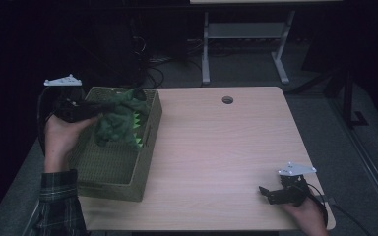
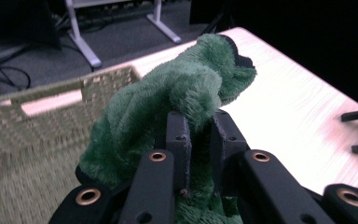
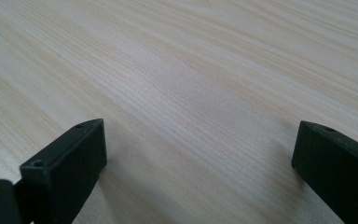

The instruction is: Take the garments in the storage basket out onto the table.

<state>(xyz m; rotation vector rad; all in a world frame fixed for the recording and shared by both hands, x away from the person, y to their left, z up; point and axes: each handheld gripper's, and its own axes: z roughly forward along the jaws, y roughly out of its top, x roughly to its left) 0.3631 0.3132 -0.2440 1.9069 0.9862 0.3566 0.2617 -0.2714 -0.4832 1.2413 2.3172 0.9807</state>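
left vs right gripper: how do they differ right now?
Left gripper is shut on the green plush; right gripper is open with nothing between its jaws. Left is held over the basket; right sits low by the table's near right corner. Both have black jaws and a grey top plate.

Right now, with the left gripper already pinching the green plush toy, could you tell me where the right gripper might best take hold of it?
Probably the toy's head end, the rounded lobe with the dark mouth: the green plush toy hangs over the woven basket from the left gripper, shut on a fold of fur. The right gripper would come from the open table side, jaws wide.
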